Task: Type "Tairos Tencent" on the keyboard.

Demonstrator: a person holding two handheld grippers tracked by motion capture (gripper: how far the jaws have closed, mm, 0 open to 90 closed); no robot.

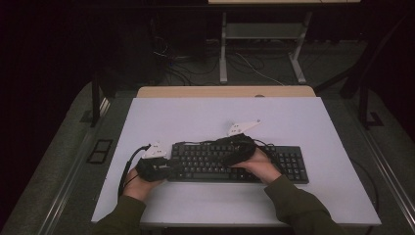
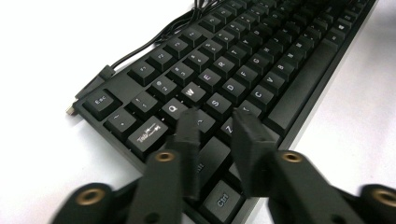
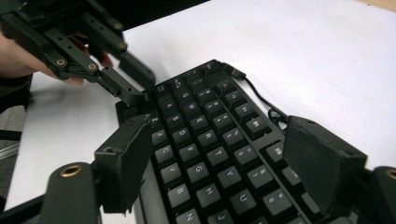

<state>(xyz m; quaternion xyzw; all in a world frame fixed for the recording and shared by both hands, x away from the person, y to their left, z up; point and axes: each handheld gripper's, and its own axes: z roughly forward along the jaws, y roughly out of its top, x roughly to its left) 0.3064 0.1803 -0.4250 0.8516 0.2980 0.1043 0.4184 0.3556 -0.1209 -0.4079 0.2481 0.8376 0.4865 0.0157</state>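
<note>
The left claw (image 1: 164, 169) sits at the keyboard's (image 1: 288, 164) left end, jaws a little apart over the keys near A and Z, gripping nothing. The keyboard lies flat near the front of the white surface (image 1: 205, 117), its long axis running left to right, cable end at the left. The right claw (image 3: 224, 163) hangs wide open over the middle keys, empty, nearer the centre.

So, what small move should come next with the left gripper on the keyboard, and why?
Probably lower the left gripper a little and close it on one keycap. Its jaws stand slightly apart above the left end of the black keyboard, near the A and Z keys, with no key between them yet. The right gripper hangs open over the middle keys, so it does not block that move.
</note>
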